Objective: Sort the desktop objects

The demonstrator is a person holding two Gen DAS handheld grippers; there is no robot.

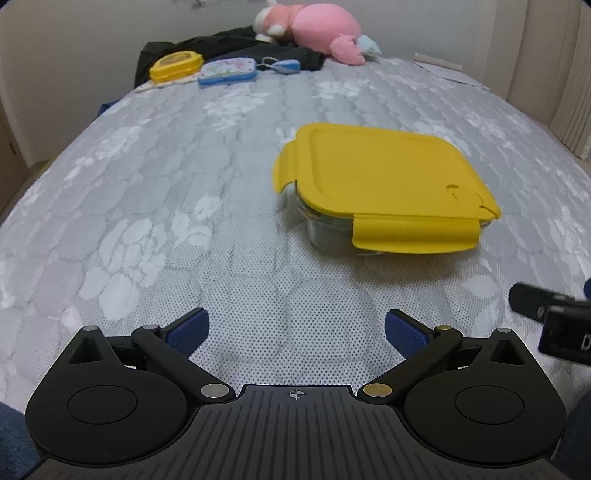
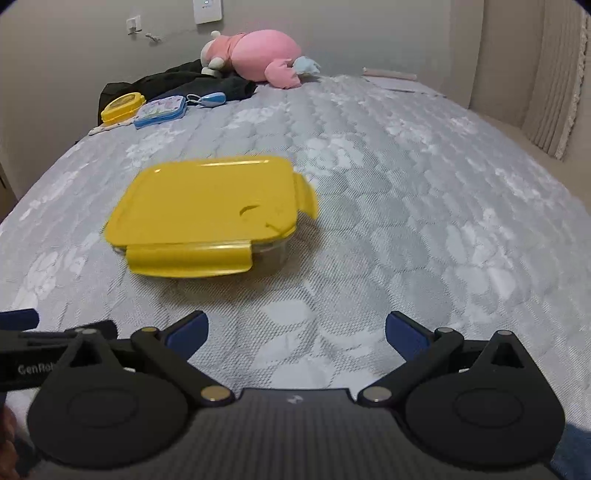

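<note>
On the bed [image 1: 184, 206], the yellow-lidded glass container [image 1: 380, 184] lies ahead, between both views, its latch flaps raised. Both the left tool [image 1: 295, 328] and right tool [image 2: 295, 328] are spread wide, empty. Best approach squarely, gripping opposite rims, not floppy flaps.

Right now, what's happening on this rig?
A person holds two handheld grippers over a grey quilted mattress. The left gripper and the right gripper are both open and hold nothing. Ahead of them sits a glass container with a yellow lid, its side flaps unlatched and flared out. Neither gripper touches it. At the far end lie a small yellow box, a blue case, a dark garment and a pink plush toy.
</note>
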